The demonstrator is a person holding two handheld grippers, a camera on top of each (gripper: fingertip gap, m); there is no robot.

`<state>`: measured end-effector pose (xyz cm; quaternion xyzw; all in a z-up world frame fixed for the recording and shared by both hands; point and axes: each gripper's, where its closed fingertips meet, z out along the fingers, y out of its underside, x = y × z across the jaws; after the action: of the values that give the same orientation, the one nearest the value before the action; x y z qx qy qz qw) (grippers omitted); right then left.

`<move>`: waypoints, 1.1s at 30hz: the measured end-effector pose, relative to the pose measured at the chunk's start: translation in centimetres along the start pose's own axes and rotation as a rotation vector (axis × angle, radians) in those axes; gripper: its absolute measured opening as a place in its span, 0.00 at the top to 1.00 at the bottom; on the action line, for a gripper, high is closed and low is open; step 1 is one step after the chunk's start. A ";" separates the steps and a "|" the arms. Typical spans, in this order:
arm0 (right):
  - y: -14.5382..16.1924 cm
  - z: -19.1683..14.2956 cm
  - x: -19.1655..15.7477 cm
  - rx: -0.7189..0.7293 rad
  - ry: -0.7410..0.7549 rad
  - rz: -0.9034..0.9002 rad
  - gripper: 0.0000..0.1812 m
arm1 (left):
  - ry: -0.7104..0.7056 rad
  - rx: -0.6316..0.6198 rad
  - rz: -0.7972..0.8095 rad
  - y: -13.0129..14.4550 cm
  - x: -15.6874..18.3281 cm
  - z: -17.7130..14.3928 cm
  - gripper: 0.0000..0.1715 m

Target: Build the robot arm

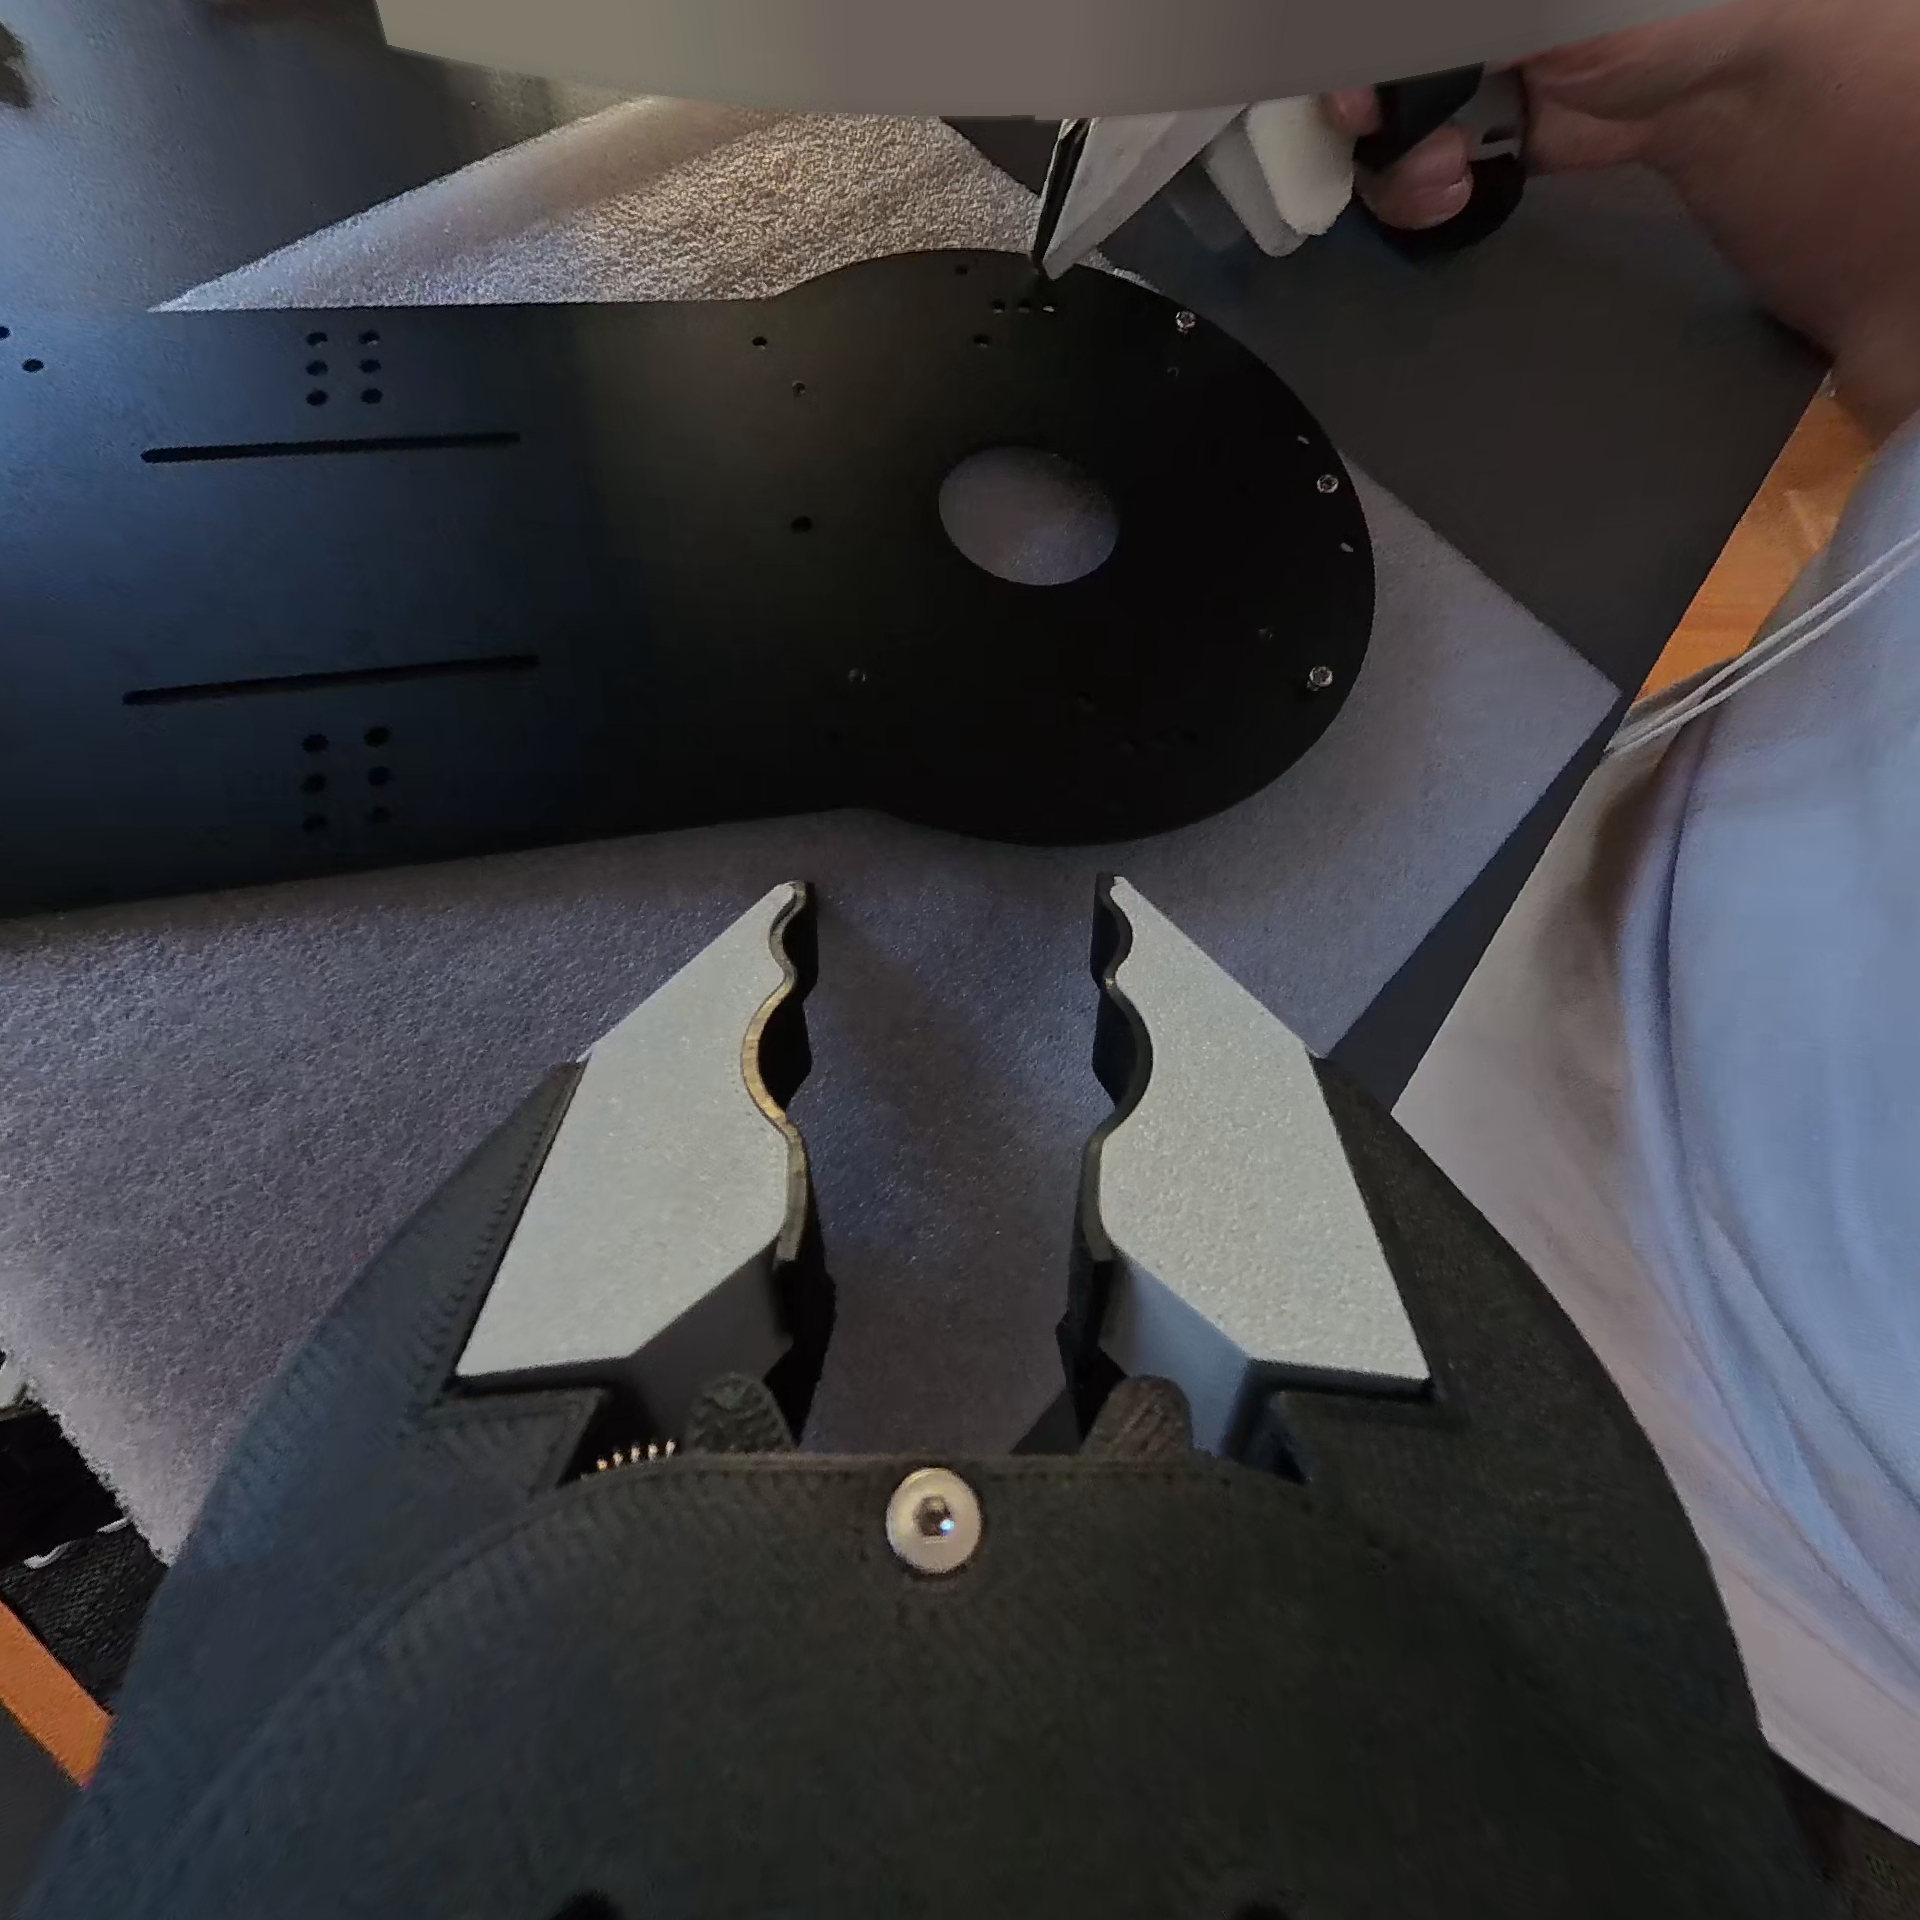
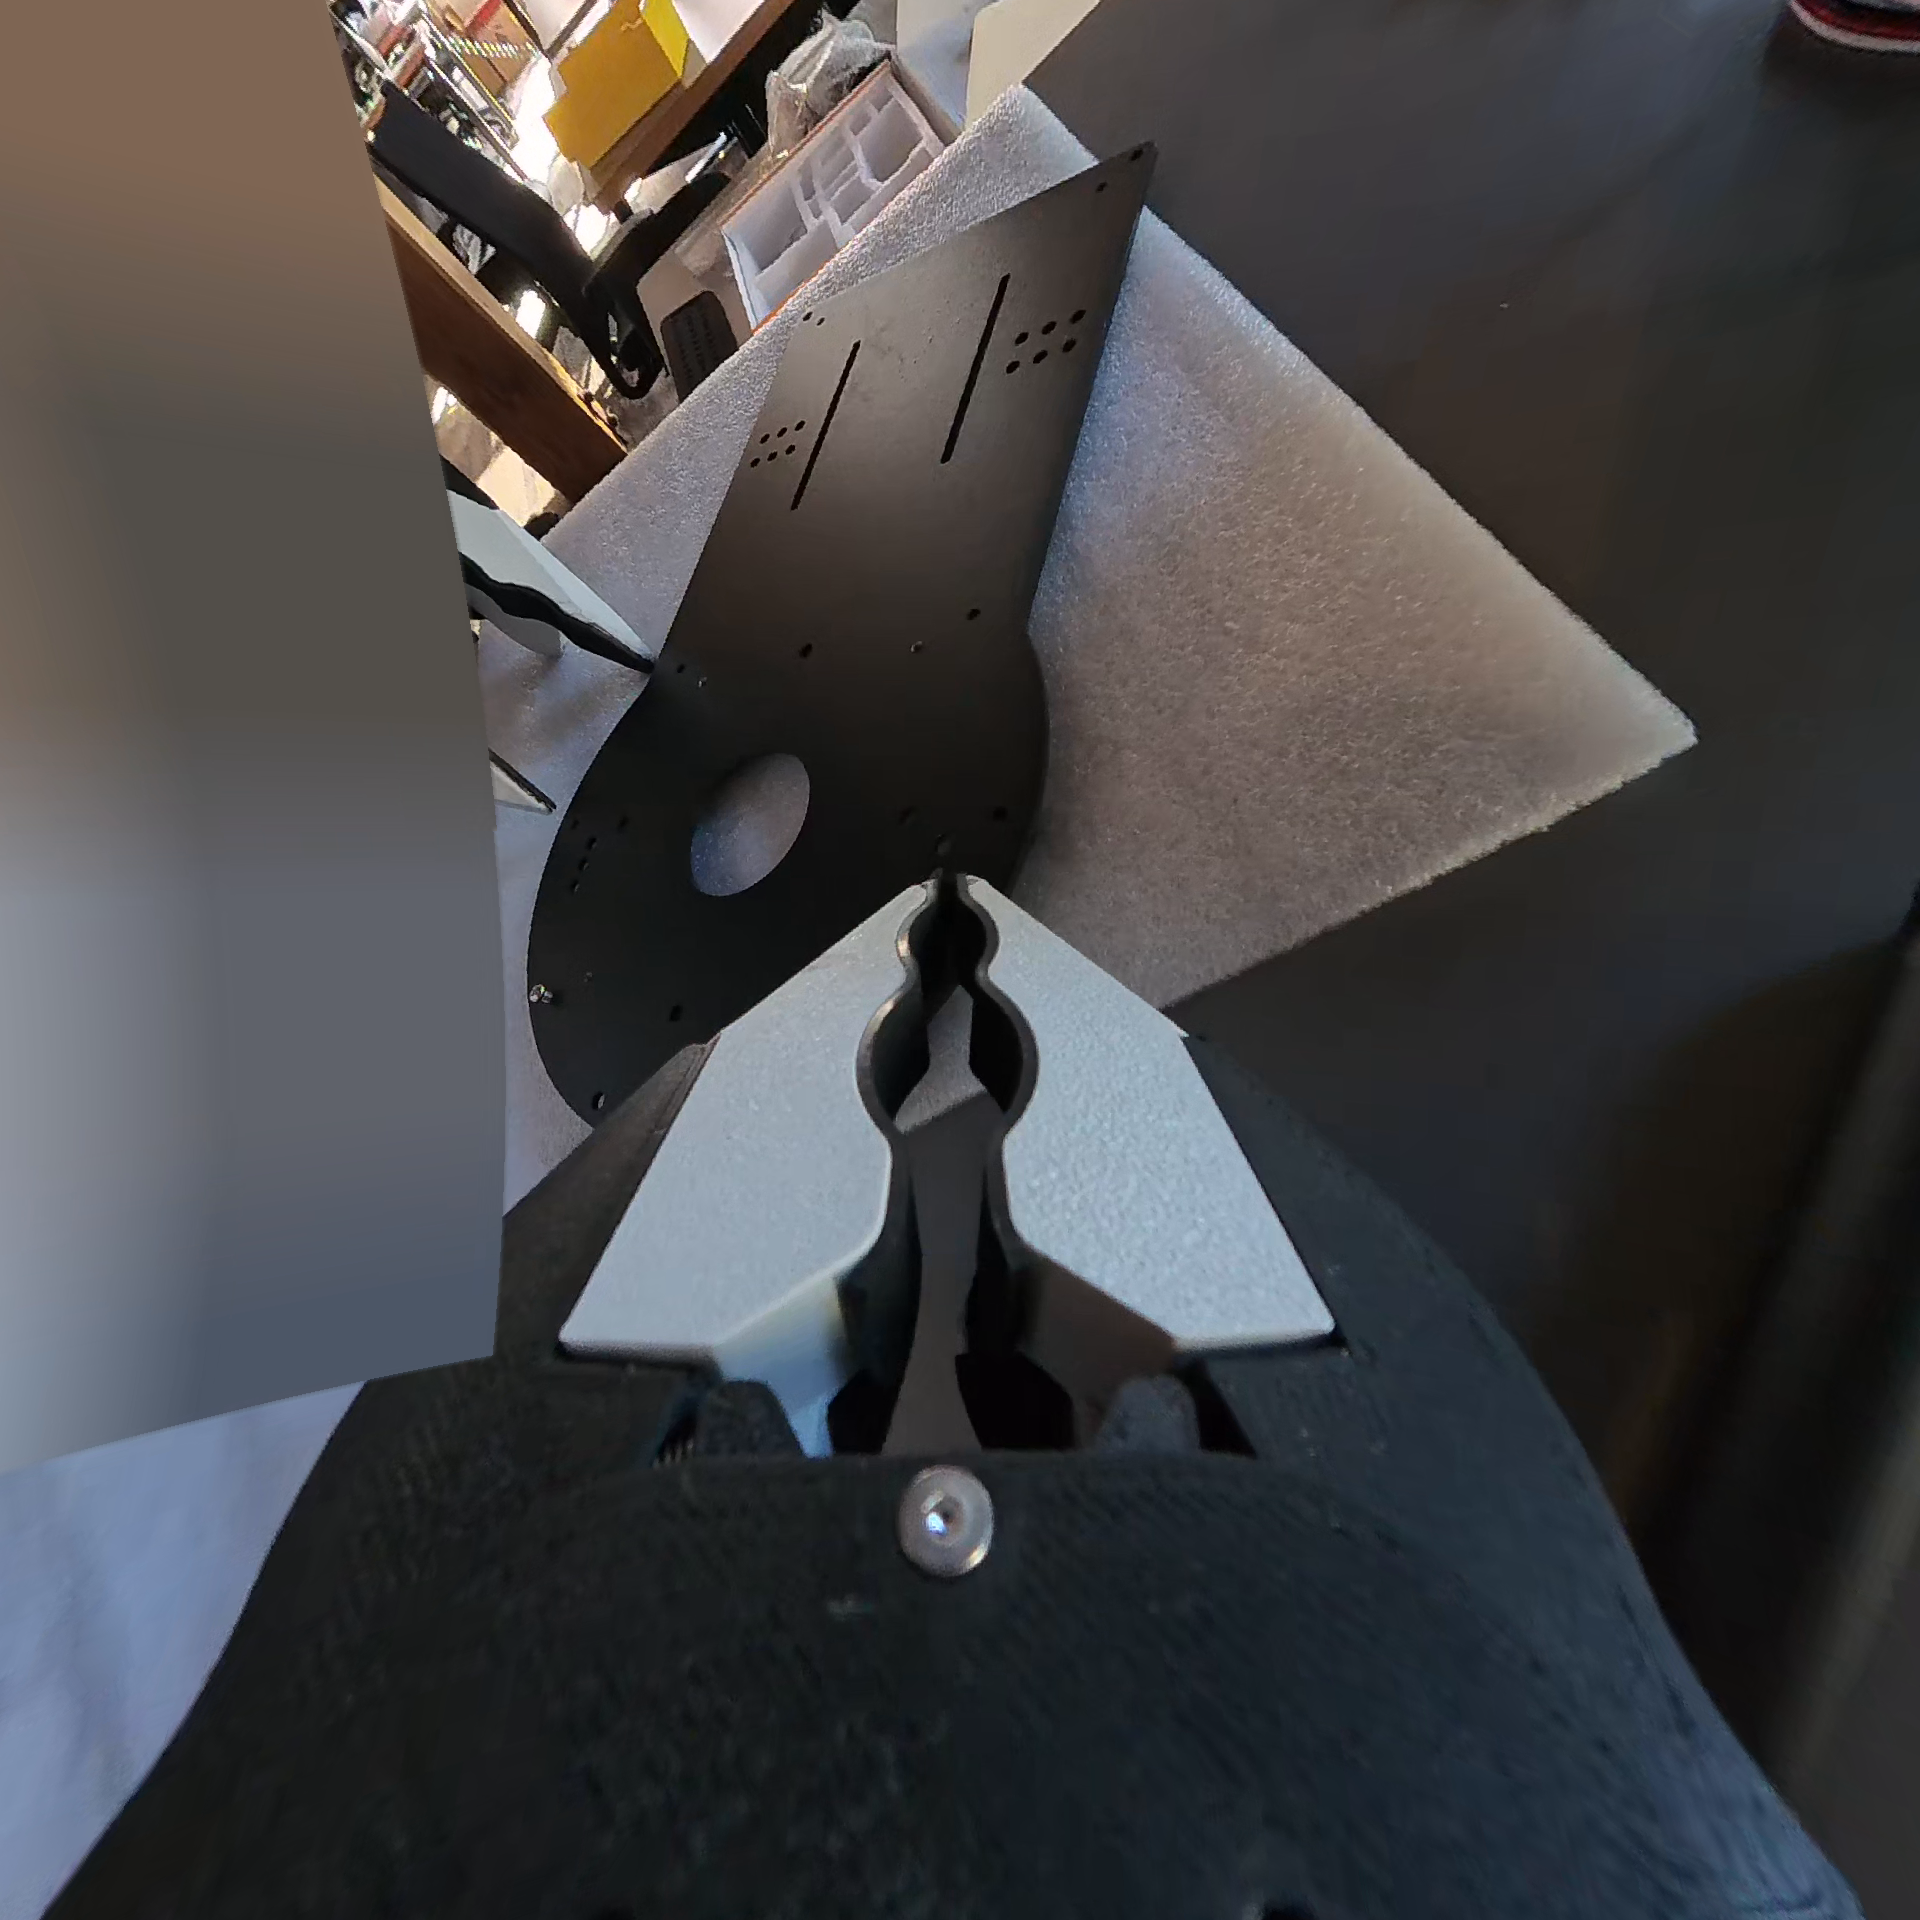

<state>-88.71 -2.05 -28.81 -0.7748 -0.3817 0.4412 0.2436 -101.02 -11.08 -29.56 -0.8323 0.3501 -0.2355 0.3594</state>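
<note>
While it lies flat on the white foam sheet [image 1: 436,1049], plate: flat black metal plate [image 1: 644,582] with a round end, one big hole, slots and tiny holes; far end cut off.
Right gripper [image 2: 948,885]: squeezed together on something tiny and dark, too small to make out, tips at the plate's round end.
Left gripper [image 1: 954,896]: spread apart, holding nothing, over foam beside the plate.
Around: dark table [image 2: 1507,260]; grey blur hides one side.

The right tool [image 2: 948,883] has its fingers drawn together, tips poised over the rounded end of a black metal plate [image 2: 883,582] — whether something tiny sits between them cannot be told. The plate lies flat on white foam [image 2: 1299,644] atop a dark counter [image 2: 1558,312].
</note>
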 end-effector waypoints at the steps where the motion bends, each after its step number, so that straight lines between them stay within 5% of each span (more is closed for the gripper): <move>1: 0.0 0.0 0.0 0.000 0.002 -0.002 1.00 | 0.003 0.004 -0.003 0.0 0.0 0.0 0.70; 6: -0.3 -0.2 -0.5 0.014 -0.022 -0.023 1.00 | 0.023 0.007 -0.011 -0.1 0.2 -0.1 0.69; 9: -2.9 -2.4 -1.5 0.172 -0.003 -0.084 1.00 | 0.038 -0.006 -0.036 -0.2 0.1 -0.3 0.69; 15: -6.8 -17.3 3.8 0.309 0.359 -0.205 0.92 | -0.069 0.019 -0.109 -2.1 -0.7 -1.5 0.67; 18: -7.6 -25.4 9.9 0.276 0.439 -0.262 0.88 | -0.160 0.051 -0.129 -4.1 -0.5 -2.0 0.68; 20: -7.3 -27.8 14.9 0.179 0.398 -0.269 0.89 | -0.236 0.051 -0.136 -5.4 -0.2 -1.9 0.67; 22: -7.2 -27.9 18.4 0.112 0.287 -0.355 0.97 | -0.282 0.080 -0.178 -7.3 1.0 -1.5 0.68; 28: -4.4 -23.4 27.7 -0.255 0.109 -0.602 0.95 | -0.306 0.144 -0.293 -11.7 7.5 0.4 0.69; 33: -5.6 -21.1 29.2 -0.331 -0.052 -0.717 0.93 | -0.390 0.123 -0.357 -12.8 11.9 0.6 0.69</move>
<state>-63.20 23.92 -28.97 -0.6097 -0.7001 0.2800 0.2443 -87.72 -13.46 -18.50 -0.8871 0.1070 -0.1514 0.4226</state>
